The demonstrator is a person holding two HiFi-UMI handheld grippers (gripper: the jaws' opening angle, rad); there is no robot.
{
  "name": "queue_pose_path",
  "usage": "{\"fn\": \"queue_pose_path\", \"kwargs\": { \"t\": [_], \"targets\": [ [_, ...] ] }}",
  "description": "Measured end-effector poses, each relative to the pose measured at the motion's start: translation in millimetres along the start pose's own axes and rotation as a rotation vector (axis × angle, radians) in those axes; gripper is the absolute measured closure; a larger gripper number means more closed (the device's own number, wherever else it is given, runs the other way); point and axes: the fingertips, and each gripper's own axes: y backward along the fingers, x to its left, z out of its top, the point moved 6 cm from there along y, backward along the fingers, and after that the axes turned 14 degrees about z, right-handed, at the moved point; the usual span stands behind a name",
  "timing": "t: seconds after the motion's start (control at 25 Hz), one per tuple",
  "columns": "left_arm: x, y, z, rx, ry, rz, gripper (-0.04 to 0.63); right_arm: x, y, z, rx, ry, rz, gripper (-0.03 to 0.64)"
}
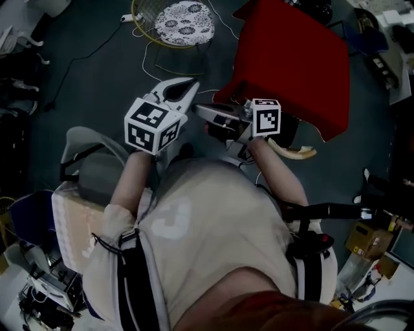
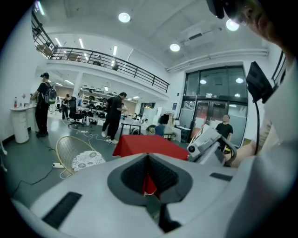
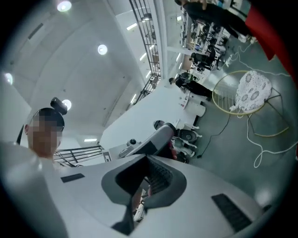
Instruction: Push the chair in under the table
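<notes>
The chair (image 1: 185, 22) is a round yellow wire frame with a patterned white cushion. It stands on the dark floor at the top of the head view, apart from the red-covered table (image 1: 291, 61) on its right. My left gripper (image 1: 189, 84) is shut and empty and points toward the chair without touching it. My right gripper (image 1: 198, 110) is also shut and empty, and points left across in front of the table's near corner. The left gripper view shows the chair (image 2: 80, 157), the table (image 2: 149, 145) and the right gripper (image 2: 210, 143). The right gripper view shows the chair (image 3: 247, 93) and a table corner (image 3: 272, 28).
White cables (image 1: 152, 61) and a power strip (image 1: 130, 17) lie on the floor by the chair. A grey seat (image 1: 97, 171) is at my left, and cardboard boxes (image 1: 366, 241) at the lower right. Several people (image 2: 113, 115) stand further back in the hall.
</notes>
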Motion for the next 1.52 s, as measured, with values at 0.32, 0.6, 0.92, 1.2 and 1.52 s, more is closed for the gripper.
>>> {"fn": "queue_pose_path", "kwargs": {
  "t": [0.32,0.6,0.92,1.2,1.52],
  "targets": [
    [70.8,29.4,-14.9,-0.01,0.092,0.102,0.588,-32.7,-56.9,1.6,0.099,-0.01,-0.062,0.606],
    [112.6,43.2,-31.3,0.017,0.164,0.181,0.588,-43.4,-72.1,1.5,0.056,-0.064,-0.026,0.606],
    [129.2,33.4,-30.7,0.056,0.193,0.225,0.588,-50.9,-76.5,32.1,-0.005,-0.043,-0.027,0.606],
    [141.1,15.6,-27.2,0.096,0.198,0.29,0.588,-68.7,-80.2,64.7,0.019,-0.061,0.033,0.606],
    [139.0,-40.2,8.0,0.127,0.158,0.35,0.588,-65.5,-46.3,114.0,0.121,0.072,0.01,0.606]
  ]
}}
